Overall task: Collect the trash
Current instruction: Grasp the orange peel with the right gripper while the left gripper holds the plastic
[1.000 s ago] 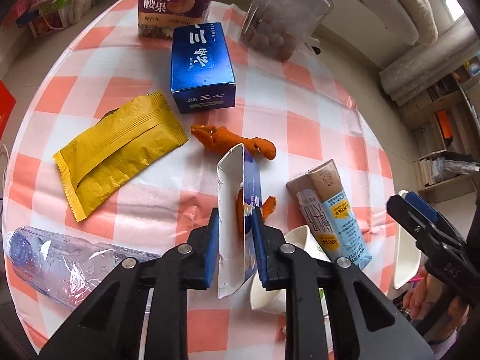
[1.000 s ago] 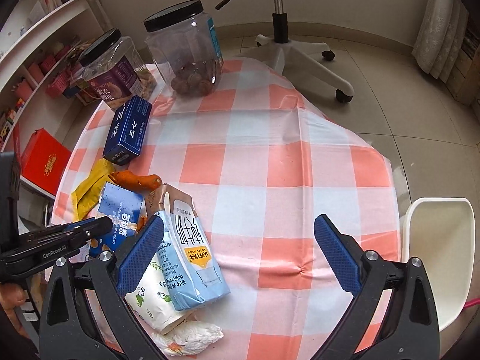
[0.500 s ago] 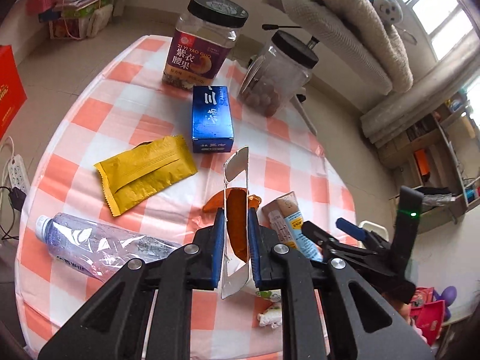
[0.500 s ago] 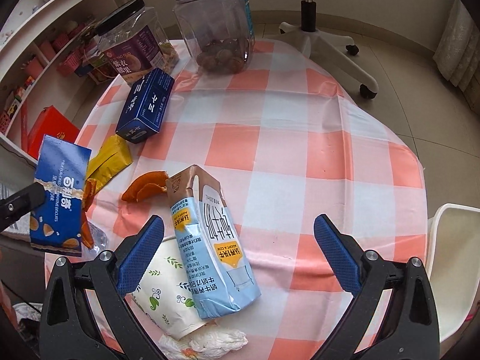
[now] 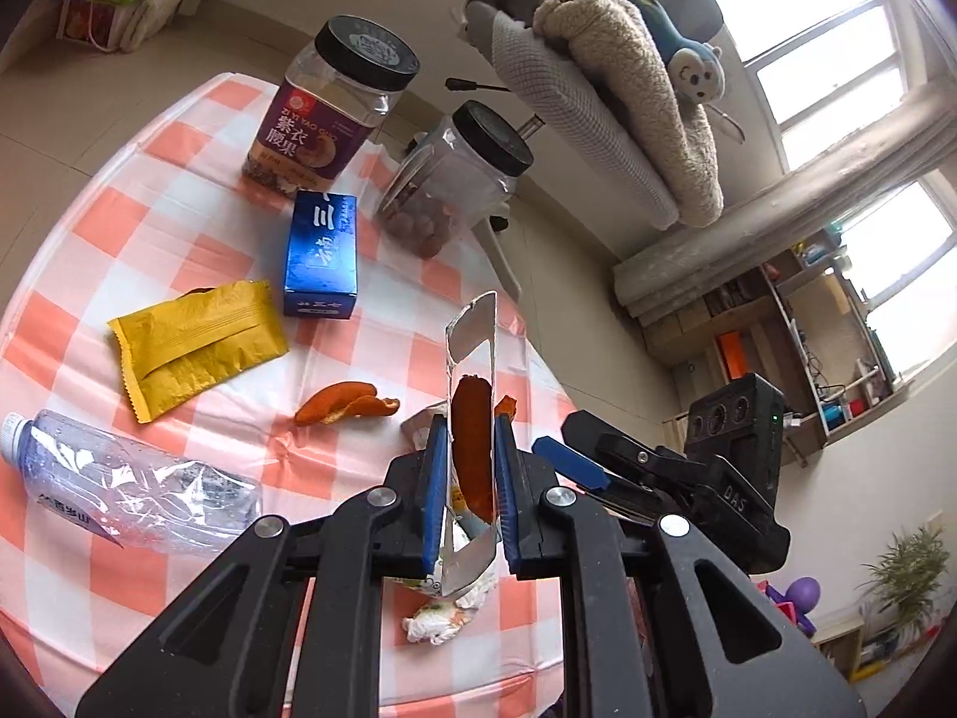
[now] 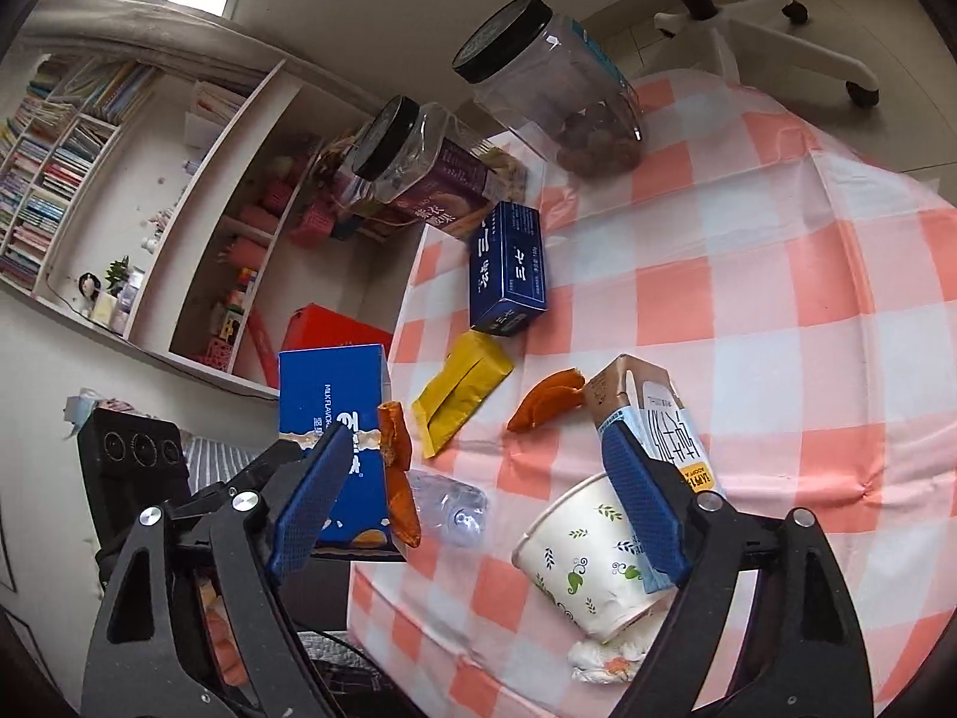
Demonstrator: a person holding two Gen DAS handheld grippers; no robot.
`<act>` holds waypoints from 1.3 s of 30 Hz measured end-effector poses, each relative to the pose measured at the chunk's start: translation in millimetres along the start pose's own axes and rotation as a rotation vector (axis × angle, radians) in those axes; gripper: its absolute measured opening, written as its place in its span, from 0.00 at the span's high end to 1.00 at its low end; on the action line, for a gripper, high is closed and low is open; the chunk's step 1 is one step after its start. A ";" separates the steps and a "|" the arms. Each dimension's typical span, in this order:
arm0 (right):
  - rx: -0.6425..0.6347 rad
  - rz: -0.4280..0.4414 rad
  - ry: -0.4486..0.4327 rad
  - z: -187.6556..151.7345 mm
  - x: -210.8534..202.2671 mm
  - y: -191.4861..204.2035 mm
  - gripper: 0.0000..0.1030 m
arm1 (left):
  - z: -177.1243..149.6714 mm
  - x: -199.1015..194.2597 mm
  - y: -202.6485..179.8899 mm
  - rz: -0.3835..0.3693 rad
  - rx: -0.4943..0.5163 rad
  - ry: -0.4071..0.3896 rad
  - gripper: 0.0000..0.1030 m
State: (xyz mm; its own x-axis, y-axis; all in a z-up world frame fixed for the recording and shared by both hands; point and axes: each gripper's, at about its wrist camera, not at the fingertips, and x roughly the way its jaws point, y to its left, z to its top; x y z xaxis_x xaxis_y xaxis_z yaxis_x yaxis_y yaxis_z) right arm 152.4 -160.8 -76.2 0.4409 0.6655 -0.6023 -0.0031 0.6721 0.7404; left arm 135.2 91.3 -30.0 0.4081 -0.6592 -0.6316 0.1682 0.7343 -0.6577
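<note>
My left gripper (image 5: 468, 490) is shut on an opened blue snack box (image 5: 469, 419) with an orange peel (image 5: 472, 449) inside, held above the table's near edge. The box also shows in the right wrist view (image 6: 335, 413), lifted at the left. My right gripper (image 6: 478, 508) is open and empty, low over a paper cup (image 6: 580, 556) and a light-blue milk carton (image 6: 664, 419). On the checked table (image 6: 777, 275) lie more orange peel (image 5: 344, 404), a yellow wrapper (image 5: 191, 347), a clear plastic bottle (image 5: 125, 484) and a crumpled tissue (image 5: 433, 625).
A dark blue box (image 5: 323, 251) and two black-lidded jars, one with a purple label (image 5: 317, 119) and one clear (image 5: 454, 179), stand at the far side. An office chair (image 5: 598, 119) with a plush toy stands beyond the table. Shelves (image 6: 119, 179) stand to the left.
My left gripper has lifted the blue snack box off the table and pulled it back toward the near edge. My right gripper has moved down and left over the cup and carton, still open.
</note>
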 end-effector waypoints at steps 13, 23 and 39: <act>0.037 0.113 0.021 -1.3 3.7 0.3 0.44 | -7.6 21.7 -6.3 -0.033 -0.012 0.048 0.85; 0.020 0.122 0.008 1.6 8.1 -2.7 0.92 | -2.0 19.8 8.2 -0.117 -0.121 0.034 0.85; -0.029 -0.085 -0.084 13.1 -6.4 -8.9 0.93 | 6.2 8.2 21.1 0.049 -0.101 -0.042 0.85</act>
State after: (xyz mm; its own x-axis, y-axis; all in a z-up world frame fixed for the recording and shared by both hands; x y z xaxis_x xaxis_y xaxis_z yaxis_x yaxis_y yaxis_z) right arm 161.4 -175.3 -75.1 0.5138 0.5770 -0.6349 0.0126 0.7349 0.6780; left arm 147.7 102.4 -46.5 0.4513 -0.6137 -0.6479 0.0568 0.7443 -0.6655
